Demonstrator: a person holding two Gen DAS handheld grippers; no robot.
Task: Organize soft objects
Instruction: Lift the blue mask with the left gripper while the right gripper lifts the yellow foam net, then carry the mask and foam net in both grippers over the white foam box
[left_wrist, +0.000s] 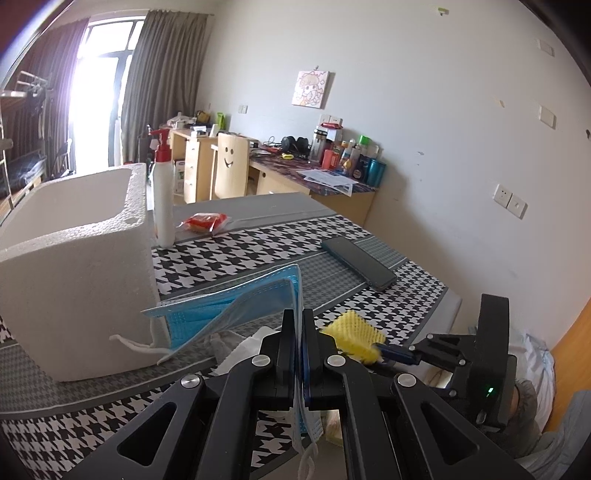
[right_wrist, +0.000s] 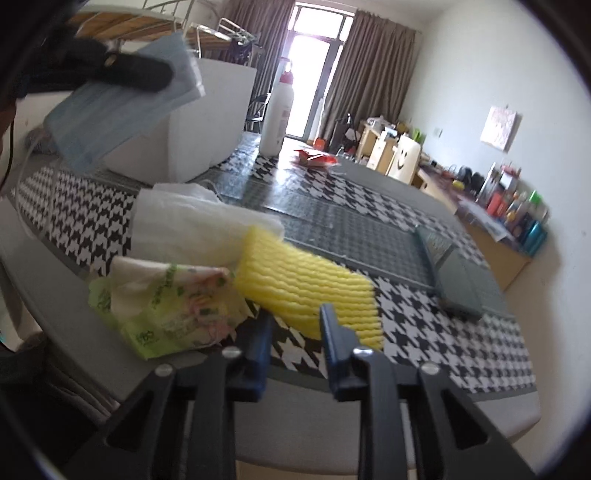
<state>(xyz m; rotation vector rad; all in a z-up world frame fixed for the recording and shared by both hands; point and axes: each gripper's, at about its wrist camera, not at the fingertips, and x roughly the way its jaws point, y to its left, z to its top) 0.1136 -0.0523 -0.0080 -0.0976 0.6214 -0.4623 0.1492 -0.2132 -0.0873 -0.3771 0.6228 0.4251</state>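
Observation:
My left gripper (left_wrist: 299, 325) is shut on a blue face mask (left_wrist: 236, 314) and holds it in the air beside the white foam box (left_wrist: 74, 266). The mask also shows in the right wrist view (right_wrist: 122, 110), raised in front of the box (right_wrist: 207, 118). My right gripper (right_wrist: 295, 325) is open, just in front of a yellow foam net (right_wrist: 306, 284) that lies on the table. In the left wrist view the right gripper's fingertips (left_wrist: 397, 352) touch the yellow net (left_wrist: 356, 332). A white tissue bundle (right_wrist: 192, 221) and a green tissue pack (right_wrist: 166, 302) lie beside the net.
A white pump bottle (left_wrist: 163, 192) stands next to the box. A red snack packet (left_wrist: 203, 221) and a dark phone (left_wrist: 358, 264) lie on the houndstooth mat (left_wrist: 258, 251). The table's edge (right_wrist: 369, 406) is close under the right gripper.

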